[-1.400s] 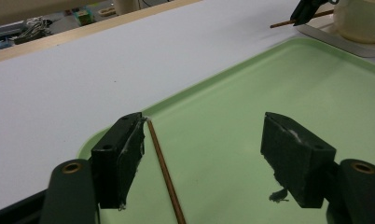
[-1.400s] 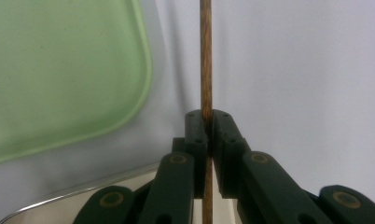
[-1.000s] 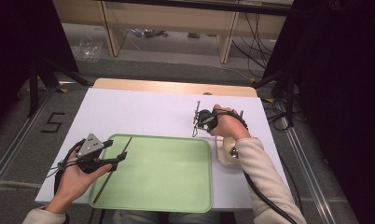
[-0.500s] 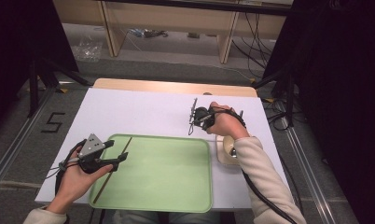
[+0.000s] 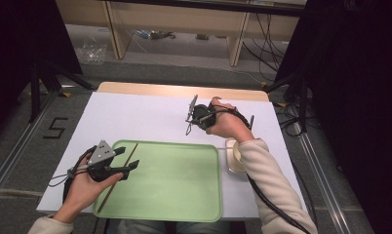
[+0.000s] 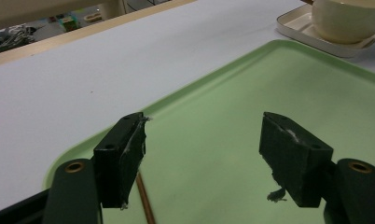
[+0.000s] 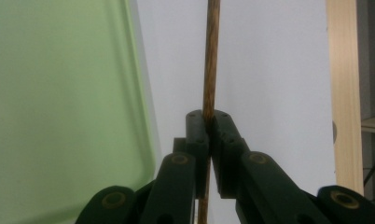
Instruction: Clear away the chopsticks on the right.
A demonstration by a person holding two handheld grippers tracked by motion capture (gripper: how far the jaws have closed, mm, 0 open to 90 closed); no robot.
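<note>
A single black figure "5" [image 5: 55, 128] is marked on the grey floor [image 5: 18, 146] to the left of the table, and that is the only readable marking anywhere in the room from here.

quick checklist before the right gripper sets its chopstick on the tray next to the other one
1. Grip on the chopstick: right gripper is shut on it, stick clamped between the fingers. Ok.
2. Landing spot: the green tray is bare across its middle. Ok.
3. Other chopstick in place: it lies along the tray's left side. Ok.
4. Left gripper out of the way: it is open and sits over the tray's left part, close to that chopstick. Not ok.
5. Bowl and its small dish: off the tray, right of it. Ok.
6. Held chopstick lined up with the lying one: cannot tell.
</note>
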